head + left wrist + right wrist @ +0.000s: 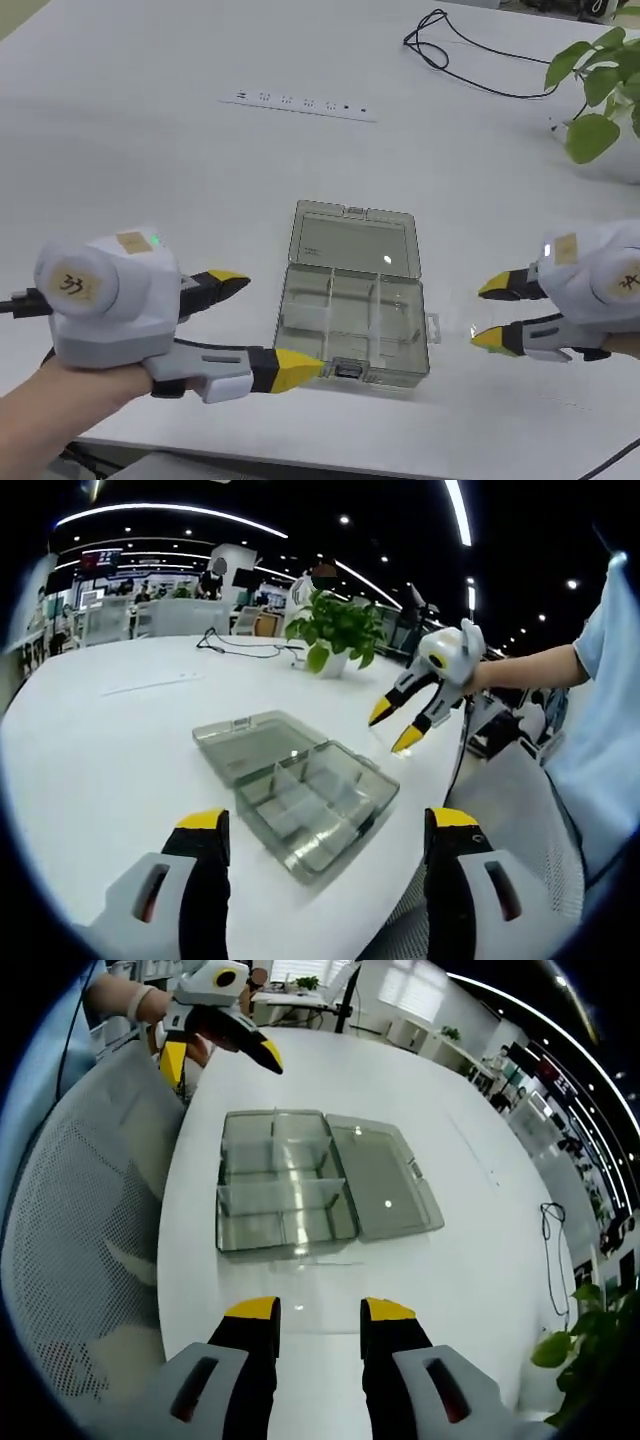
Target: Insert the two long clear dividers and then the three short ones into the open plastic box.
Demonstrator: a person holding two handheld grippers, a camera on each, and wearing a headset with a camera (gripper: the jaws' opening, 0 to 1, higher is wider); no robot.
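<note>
The open plastic box [340, 240], clear dividers [352, 305] standing inside, lies on the white table [150, 150] between the 2 empty grippers, left gripper [282, 324] spread wide, right gripper [478, 316] narrowly parted, with a power strip [300, 105], a black cable [450, 55] and a plant [600, 85] beyond the box.

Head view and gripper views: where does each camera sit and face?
Head view: on the person's head, facing down at the open clear plastic box on the white table; left gripper, right gripper, a hand.
Left gripper view: behind its yellow-tipped fingers, facing the box; right gripper, an arm.
Right gripper view: behind its fingers, facing the box oppositely; left gripper.
All three share the box and table.
</note>
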